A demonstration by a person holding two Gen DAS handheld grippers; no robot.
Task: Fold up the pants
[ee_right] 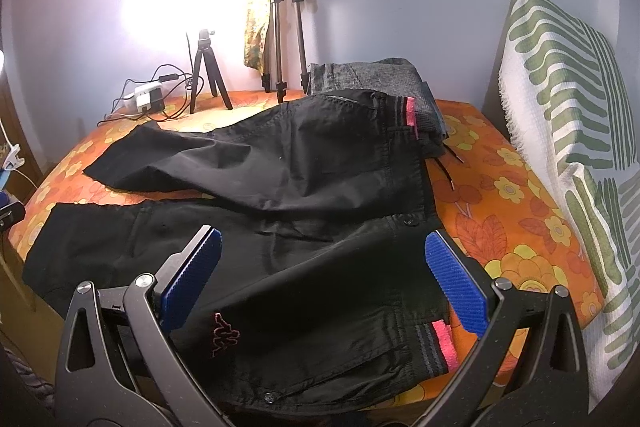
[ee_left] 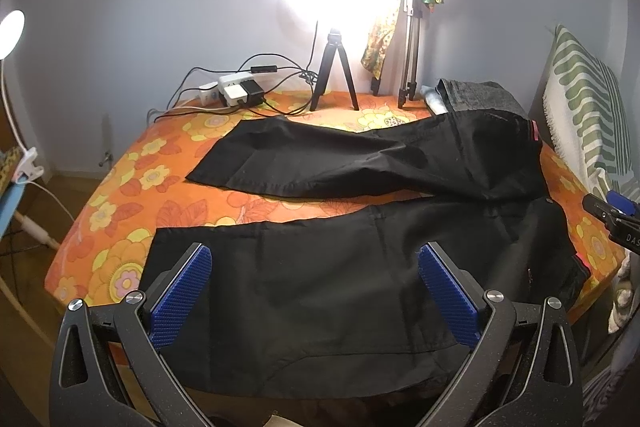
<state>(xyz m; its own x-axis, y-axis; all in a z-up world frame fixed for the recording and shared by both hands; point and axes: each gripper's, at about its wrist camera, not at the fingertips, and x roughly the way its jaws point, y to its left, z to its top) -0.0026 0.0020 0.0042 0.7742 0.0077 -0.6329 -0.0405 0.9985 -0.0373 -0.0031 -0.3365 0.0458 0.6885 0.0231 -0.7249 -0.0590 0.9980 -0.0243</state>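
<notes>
At the bottom of each wrist view my tongs sit spread apart, gripping nothing: left gripper point(ee_left: 314, 291) over the near leg, right gripper point(ee_right: 324, 279) over the hip by the pink-trimmed waistband point(ee_right: 442, 347). The black Kappa pants point(ee_right: 280, 227) lie flat, centre frame, on the orange floral bedspread point(ee_right: 512, 227), legs splayed in a V with cuffs to the left. No fold made yet, I'd say: bring the legs together, then fold lengthwise. A grey garment point(ee_right: 368, 75) is behind.
</notes>
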